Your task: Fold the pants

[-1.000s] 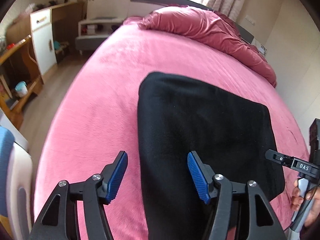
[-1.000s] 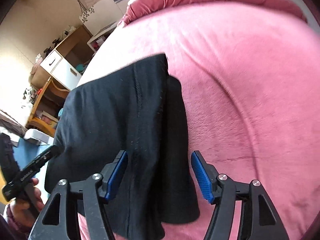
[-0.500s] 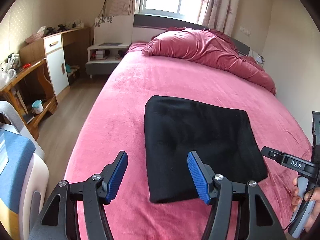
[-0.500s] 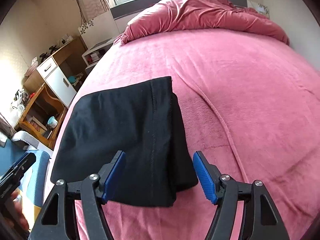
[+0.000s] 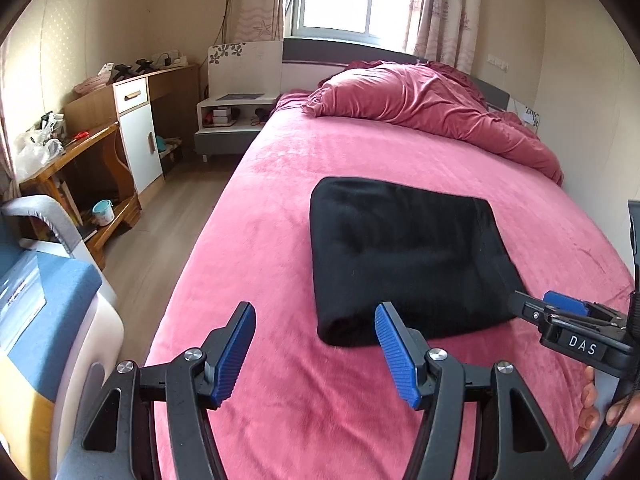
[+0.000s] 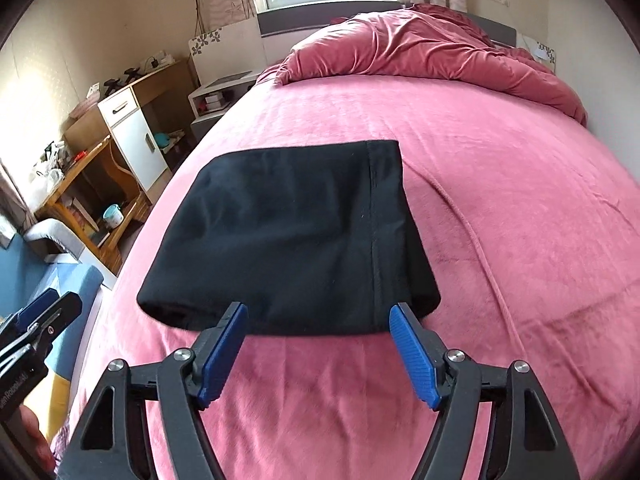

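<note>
The black pants [image 5: 404, 256] are seen folded into a neat square on the pink bed [image 5: 264, 240], at 12 o'clock from both tools. A second ago they were much closer. The left tool [image 5: 314, 350] and right tool [image 6: 318, 350] have been pulled back, wide and empty. The folding looks done.

The left gripper [image 5: 314, 350] hangs with its blue-padded fingers [image 5: 396, 354] spread wide, nothing between them; the right gripper [image 6: 320, 350] is likewise parted and empty; both point forward and slightly down; the person's fingers [image 5: 588, 404] wrap the right gripper's handle, seen from the left wrist.
</note>
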{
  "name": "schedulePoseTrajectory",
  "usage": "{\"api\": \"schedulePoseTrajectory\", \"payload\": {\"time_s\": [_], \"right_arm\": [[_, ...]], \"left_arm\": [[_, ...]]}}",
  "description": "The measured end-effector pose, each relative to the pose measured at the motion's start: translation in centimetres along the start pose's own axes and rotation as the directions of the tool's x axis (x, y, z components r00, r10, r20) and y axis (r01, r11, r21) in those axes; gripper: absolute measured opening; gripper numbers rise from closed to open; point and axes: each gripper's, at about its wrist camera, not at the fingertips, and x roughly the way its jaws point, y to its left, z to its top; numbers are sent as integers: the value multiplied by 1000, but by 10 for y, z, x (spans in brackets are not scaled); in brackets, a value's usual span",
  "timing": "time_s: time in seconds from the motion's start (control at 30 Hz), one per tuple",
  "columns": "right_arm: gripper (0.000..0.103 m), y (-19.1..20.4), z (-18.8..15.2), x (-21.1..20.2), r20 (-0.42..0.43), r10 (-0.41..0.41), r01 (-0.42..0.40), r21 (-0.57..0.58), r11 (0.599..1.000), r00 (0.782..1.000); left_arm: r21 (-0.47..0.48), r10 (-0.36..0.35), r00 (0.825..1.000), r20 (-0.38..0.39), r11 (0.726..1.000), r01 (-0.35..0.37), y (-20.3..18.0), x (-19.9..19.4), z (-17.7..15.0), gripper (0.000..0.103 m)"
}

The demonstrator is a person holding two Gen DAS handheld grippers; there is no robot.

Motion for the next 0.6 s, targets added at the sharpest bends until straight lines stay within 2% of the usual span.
{"api": "schedulePoseTrajectory", "payload": {"time_s": [0.33, 0.6], "right_arm": [[74, 15, -13, -17, 22, -34, 35, -40, 999, 999], [75, 16, -14, -24, 37, -41, 42, -42, 998, 998]], "left_arm": [[-9, -17, 1000, 8, 1000, 18, -1, -15, -16, 63], [7, -4, 1000, -1, 1000, 4, -5, -20, -20, 64]]}}
